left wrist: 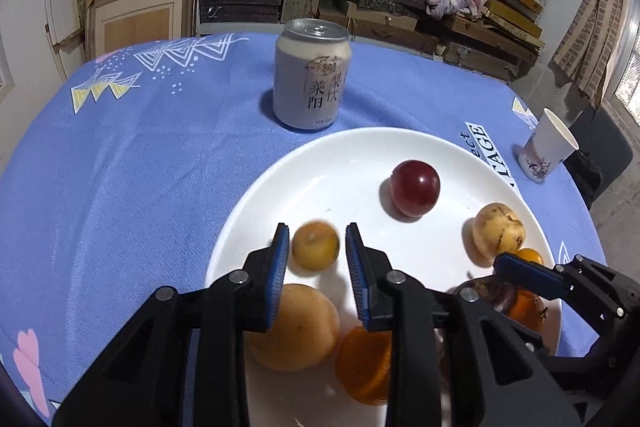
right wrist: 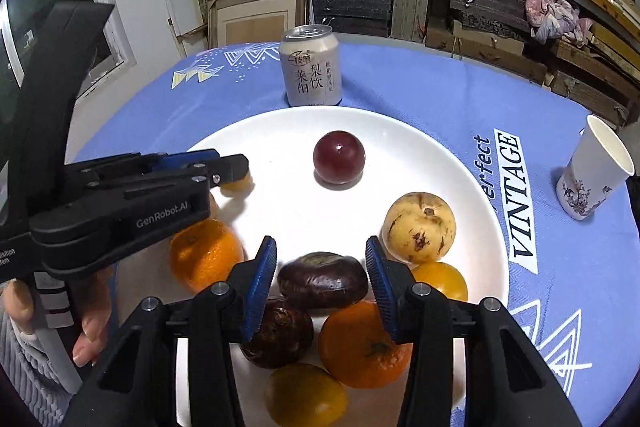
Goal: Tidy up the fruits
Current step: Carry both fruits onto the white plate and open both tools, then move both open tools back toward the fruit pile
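Right tool (right wrist: 321, 269) gapes wide around a dark fruit (right wrist: 323, 279) low on the plate (right wrist: 460, 163); close squarely, gently. Left tool (left wrist: 313, 253) brackets a small yellow fruit (left wrist: 316, 246), jaws apart. Beyond sits the plum (right wrist: 339, 157).

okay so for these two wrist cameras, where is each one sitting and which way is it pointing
Left wrist: rides behind the left gripper, looking forward and down over the white plate toward the can; its open fingers flank a small yellow fruit, and the right gripper's tip shows at right.
Right wrist: rides behind the right gripper, facing the same way; its open fingers flank a dark brown fruit, with the left gripper and a hand at left.
Shared: plate, can, red plum, paper cup, blue tablecloth.
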The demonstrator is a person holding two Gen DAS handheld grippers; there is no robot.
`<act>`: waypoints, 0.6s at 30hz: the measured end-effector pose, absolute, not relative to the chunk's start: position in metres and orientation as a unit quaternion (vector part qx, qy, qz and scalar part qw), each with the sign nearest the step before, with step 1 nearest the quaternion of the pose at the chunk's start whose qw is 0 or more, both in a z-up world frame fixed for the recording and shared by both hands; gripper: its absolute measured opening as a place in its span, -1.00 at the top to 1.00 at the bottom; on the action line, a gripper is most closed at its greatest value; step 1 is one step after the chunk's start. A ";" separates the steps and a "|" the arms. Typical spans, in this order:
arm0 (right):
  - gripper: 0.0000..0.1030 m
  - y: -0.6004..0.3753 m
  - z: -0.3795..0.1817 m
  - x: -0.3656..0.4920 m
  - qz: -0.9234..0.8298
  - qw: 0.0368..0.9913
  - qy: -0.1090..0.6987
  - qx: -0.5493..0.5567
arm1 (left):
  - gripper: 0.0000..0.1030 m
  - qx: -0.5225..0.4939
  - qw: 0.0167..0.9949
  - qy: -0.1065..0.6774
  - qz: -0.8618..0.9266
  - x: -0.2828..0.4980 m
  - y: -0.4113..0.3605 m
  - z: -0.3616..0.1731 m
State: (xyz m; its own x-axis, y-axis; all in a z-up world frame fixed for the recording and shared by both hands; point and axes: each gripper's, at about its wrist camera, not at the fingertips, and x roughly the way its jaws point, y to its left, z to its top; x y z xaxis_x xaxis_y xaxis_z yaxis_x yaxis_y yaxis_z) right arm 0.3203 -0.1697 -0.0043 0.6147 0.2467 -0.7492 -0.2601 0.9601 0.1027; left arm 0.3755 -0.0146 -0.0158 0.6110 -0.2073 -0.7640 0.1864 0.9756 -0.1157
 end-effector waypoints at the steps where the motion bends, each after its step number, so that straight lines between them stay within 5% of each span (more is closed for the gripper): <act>1: 0.08 -0.170 -0.003 0.319 0.141 0.900 0.413 -0.008 | 0.44 -0.010 0.899 0.426 -0.107 0.375 -0.014 -0.016; 7: 0.07 -0.172 0.014 0.302 0.151 0.908 0.390 -0.002 | 0.27 -0.032 0.903 0.416 -0.104 0.360 -0.006 -0.007; 11: -0.27 -0.176 0.031 0.284 0.148 0.918 0.367 0.001 | 0.18 -0.045 0.907 0.406 -0.100 0.333 0.006 0.004; 18: -0.41 -0.188 0.042 0.229 0.147 0.926 0.347 0.007 | -0.04 -0.031 0.914 0.394 -0.093 0.255 0.017 0.009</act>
State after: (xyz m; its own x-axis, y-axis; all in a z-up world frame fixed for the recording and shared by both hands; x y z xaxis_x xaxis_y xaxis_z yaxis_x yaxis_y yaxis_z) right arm 0.2293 -0.1883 0.0418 0.7152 0.2776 -0.6414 -0.2681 0.9565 0.1150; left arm 0.2551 0.0169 0.0091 0.6728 -0.1948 -0.7138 0.1465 0.9807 -0.1296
